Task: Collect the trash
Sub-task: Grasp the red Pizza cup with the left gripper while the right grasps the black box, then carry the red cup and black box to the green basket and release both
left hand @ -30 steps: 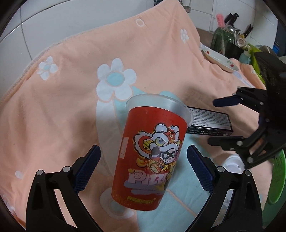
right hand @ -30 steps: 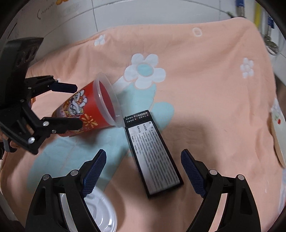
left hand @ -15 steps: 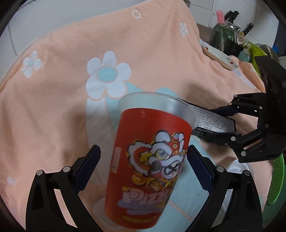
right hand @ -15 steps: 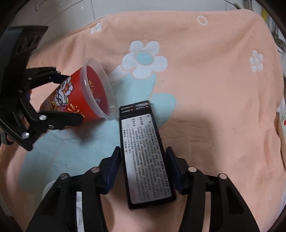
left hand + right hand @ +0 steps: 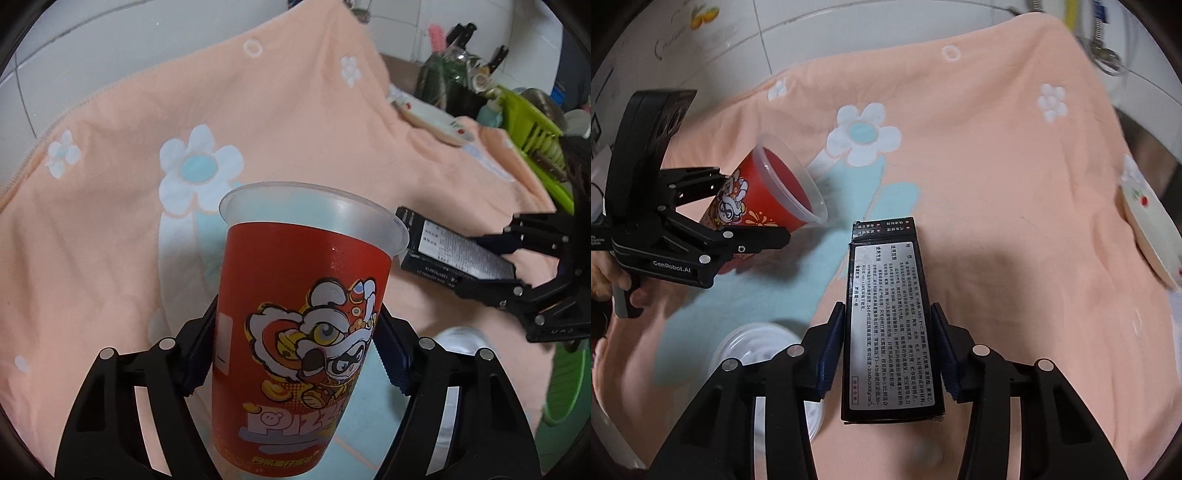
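- Your left gripper (image 5: pixel 295 354) has just been closing, and its blue pads now sit against both sides of the red paper cup (image 5: pixel 299 332), low on the body; the cup looks clear of the peach flowered towel (image 5: pixel 110 184), mouth pointing away from you.
- Your right gripper (image 5: pixel 888 347) has just closed too, and it clamps the long sides of the black carton (image 5: pixel 890 325) near its end, with most of the length sticking out ahead and seemingly off the towel.
- The cup tapers toward its base, so a squeeze there could let it creep forward out of the pads, and a harder squeeze could buckle the thin wall. Keep the mouth from dipping further.
- The carton is held far from its middle, so any quick swing of your wrist may pivot it between the pads and drop the front end.
- The cup's clear rim and the carton's far corner are close together. Moving your hands inward could knock one against the other and loosen both holds.
- A clear plastic lid (image 5: pixel 757 343) lies on the towel just left of your right gripper. No bin is in view, so you cannot plan the drop from here.
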`<action>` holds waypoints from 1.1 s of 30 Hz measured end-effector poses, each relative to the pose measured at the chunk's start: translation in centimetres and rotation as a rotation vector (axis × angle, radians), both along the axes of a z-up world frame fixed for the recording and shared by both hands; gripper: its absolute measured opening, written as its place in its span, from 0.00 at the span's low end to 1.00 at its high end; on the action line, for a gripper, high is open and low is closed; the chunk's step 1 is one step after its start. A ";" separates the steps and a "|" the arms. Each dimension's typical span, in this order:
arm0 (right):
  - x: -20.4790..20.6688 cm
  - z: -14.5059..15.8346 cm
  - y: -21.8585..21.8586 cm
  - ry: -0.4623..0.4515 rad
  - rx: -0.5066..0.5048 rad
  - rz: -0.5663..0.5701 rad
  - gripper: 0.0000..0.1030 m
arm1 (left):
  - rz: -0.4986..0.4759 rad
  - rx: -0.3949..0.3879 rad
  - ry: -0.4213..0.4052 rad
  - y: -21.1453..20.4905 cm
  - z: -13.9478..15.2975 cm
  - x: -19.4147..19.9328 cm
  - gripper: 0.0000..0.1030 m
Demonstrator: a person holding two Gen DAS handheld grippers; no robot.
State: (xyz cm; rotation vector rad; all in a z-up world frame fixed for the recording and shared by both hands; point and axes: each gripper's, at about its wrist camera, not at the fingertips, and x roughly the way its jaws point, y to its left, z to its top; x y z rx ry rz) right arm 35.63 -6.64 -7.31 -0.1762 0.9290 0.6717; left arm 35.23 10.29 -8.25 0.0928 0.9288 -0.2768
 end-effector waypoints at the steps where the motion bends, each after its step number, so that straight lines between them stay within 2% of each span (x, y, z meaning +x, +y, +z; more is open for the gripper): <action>1: -0.6 0.2 -0.3 -0.005 0.003 -0.009 0.43 | -0.004 0.002 -0.005 -0.3 0.4 -0.5 0.72; 5: -3.0 1.1 -2.0 -0.005 0.033 -0.058 0.43 | -0.029 -0.006 -0.022 -2.0 2.0 -2.8 0.72; 11: -7.7 3.0 -5.6 -0.054 0.085 -0.121 0.43 | -0.075 -0.025 -0.050 -4.8 4.2 -6.3 0.72; 19: -14.9 4.2 -11.3 -0.101 0.091 -0.236 0.43 | -0.157 -0.083 -0.071 -9.3 5.9 -11.5 0.72; 27: -20.8 2.8 -19.1 -0.086 0.091 -0.424 0.43 | -0.260 -0.147 -0.070 -14.8 5.4 -15.7 0.72; 33: -24.8 0.3 -23.9 -0.050 0.076 -0.549 0.43 | -0.332 -0.185 -0.048 -18.8 4.6 -18.0 0.72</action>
